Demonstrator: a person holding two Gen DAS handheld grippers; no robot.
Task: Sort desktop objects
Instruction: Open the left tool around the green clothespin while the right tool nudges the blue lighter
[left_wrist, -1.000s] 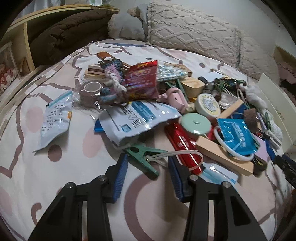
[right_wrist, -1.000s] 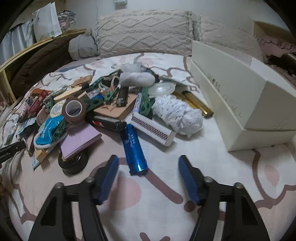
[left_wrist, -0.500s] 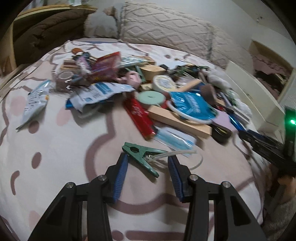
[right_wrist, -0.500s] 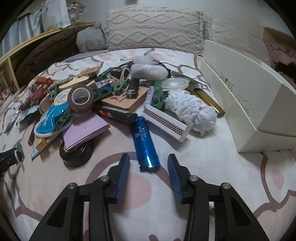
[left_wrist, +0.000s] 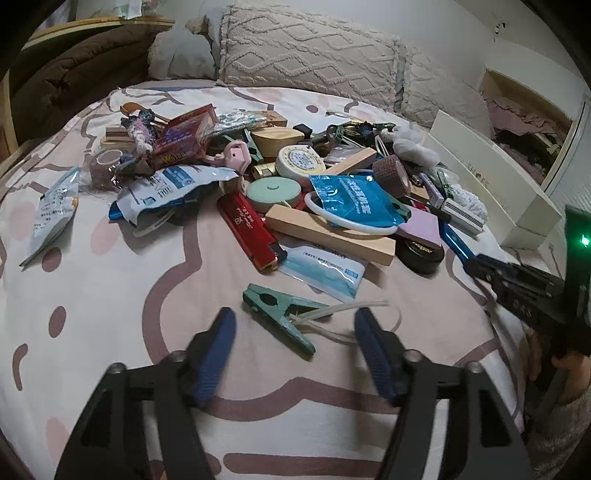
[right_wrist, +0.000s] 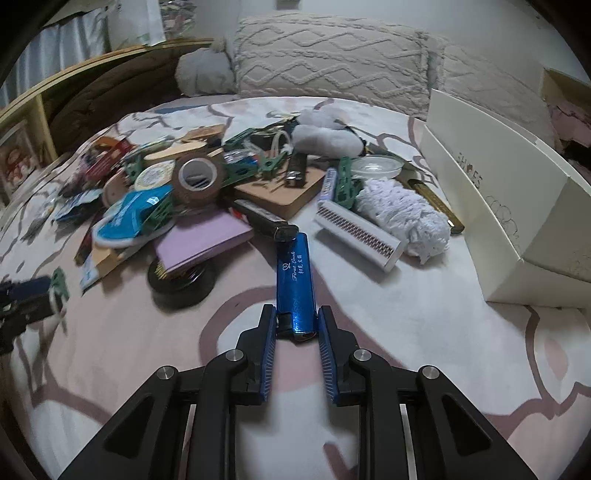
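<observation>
The right gripper (right_wrist: 297, 325) is pinched on the near end of a blue case (right_wrist: 295, 280), low in the frame's centre. The left gripper (left_wrist: 293, 325) has just been opening; a green clip (left_wrist: 280, 314) lies on the bedspread (left_wrist: 110, 295) between its spread jaws, untouched.

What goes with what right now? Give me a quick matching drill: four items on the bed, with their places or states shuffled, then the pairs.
Things:
1. green clip
2. blue case
3. purple pad
4. white box

States:
A. rests on a black round tin
B. lies loose between open jaws
C. pinched at its near end
D. stands at the pile's right edge

Pairs: 1-B, 2-C, 3-A, 4-D
</observation>
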